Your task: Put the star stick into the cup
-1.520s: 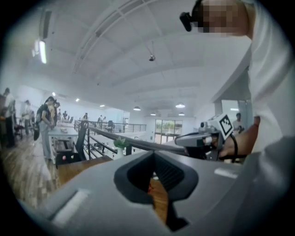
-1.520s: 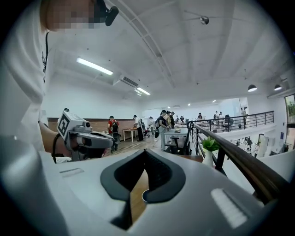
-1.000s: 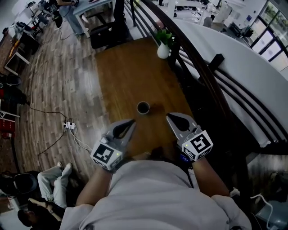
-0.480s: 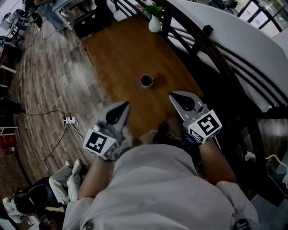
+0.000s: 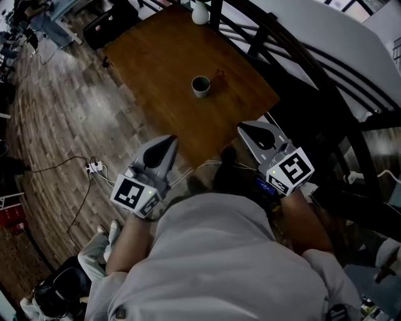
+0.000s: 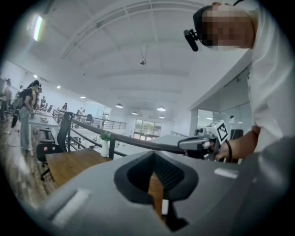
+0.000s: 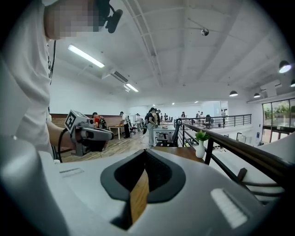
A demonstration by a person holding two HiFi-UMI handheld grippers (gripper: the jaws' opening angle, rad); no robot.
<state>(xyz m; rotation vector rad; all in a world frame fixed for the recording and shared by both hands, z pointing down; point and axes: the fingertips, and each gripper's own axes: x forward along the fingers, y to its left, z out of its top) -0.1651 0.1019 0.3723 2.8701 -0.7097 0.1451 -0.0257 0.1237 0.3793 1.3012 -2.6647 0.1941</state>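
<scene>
A small dark cup (image 5: 200, 85) stands on the brown wooden table (image 5: 153, 69), toward its right side. Just to the cup's right lies a small reddish star stick (image 5: 218, 76), hard to make out. My left gripper (image 5: 170, 140) and right gripper (image 5: 245, 128) hover side by side over the table's near edge, well short of the cup. Both are shut with nothing between the jaws. In the left gripper view the left gripper (image 6: 154, 154) points level over the table, and in the right gripper view the right gripper (image 7: 145, 152) does the same. Neither of those views shows the cup or the stick.
A white vase with a green plant (image 5: 199, 12) stands at the table's far end. A dark railing (image 5: 294, 56) runs along the table's right side. A power strip with cables (image 5: 94, 167) lies on the wood floor at the left. People stand at desks (image 7: 152, 126) in the distance.
The table and cup have slid up and away in the head view, so both grippers now sit farther back from the cup. Both jaws stayed shut.
</scene>
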